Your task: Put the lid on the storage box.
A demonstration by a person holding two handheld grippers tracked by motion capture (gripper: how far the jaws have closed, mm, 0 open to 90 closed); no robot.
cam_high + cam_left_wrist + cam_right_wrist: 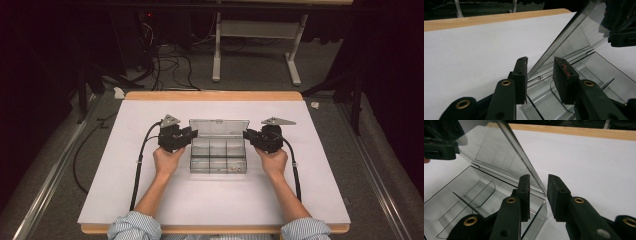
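A clear plastic compartment box [218, 161] sits mid-table with its lid [219, 127] raised and tilted back. My left gripper [193, 134] is at the lid's left end. In the left gripper view the lid's edge [554, 42] runs down between the jaws of my left gripper [540, 73], with a gap showing at the pads. At the lid's right end is my right gripper [246, 134]. In the right gripper view the lid's edge [524, 157] passes between the jaws of my right gripper [537, 191], close to the left pad [525, 192], and the jaws stand apart. The box's dividers [471, 205] show through the clear walls.
The box rests on a white sheet [150, 190] over a wood-edged table [215, 95]. Each gripper's cable [140, 165] trails back toward the person along the table. Beyond the far edge are floor cables [170, 65] and the white legs of another table [216, 55].
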